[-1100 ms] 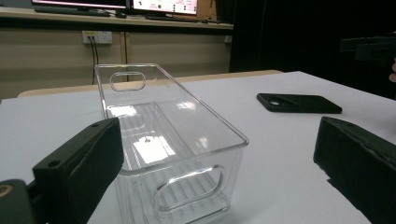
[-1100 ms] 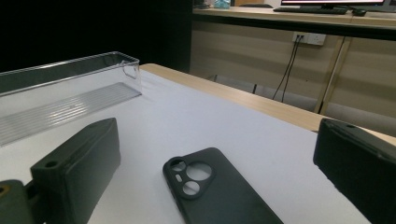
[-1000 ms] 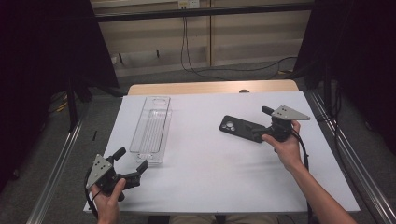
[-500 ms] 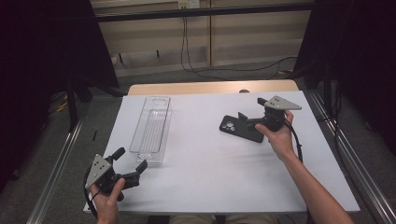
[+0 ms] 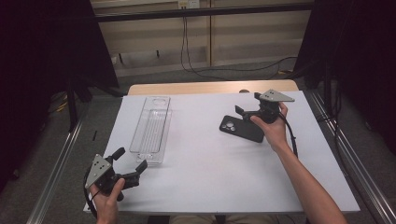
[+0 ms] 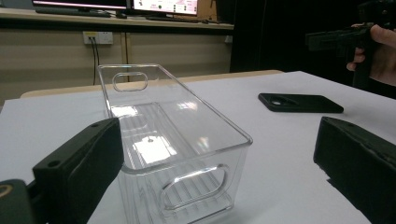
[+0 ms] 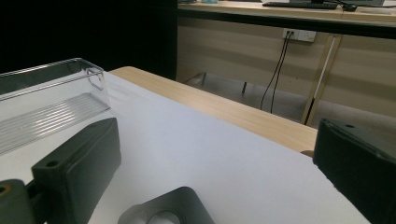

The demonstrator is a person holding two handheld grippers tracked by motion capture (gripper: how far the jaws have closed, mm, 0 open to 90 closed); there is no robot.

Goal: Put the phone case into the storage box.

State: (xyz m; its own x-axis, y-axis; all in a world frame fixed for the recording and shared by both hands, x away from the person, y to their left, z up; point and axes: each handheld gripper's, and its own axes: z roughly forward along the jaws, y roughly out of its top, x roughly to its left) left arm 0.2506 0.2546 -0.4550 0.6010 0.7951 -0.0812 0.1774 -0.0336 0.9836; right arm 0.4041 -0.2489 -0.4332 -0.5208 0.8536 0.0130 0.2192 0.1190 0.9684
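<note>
my right gripper (image 5: pixel 246 113) hangs just above the far end of the black phone case (image 5: pixel 242 128), jaws spread wide with nothing between them. the case lies flat on the white table (image 5: pixel 210 172), camera cutout toward the clear plastic bin (image 5: pixel 151 129), well apart from it. my left gripper (image 5: pixel 130 164) sits low at the near left corner, jaws wide and empty, aimed at the bin's near end.

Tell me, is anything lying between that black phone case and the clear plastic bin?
Nothing visible. Bare white table separates the phone case from the clear bin, and the right hand-held gripper, jaws open, hovers at the case.
</note>
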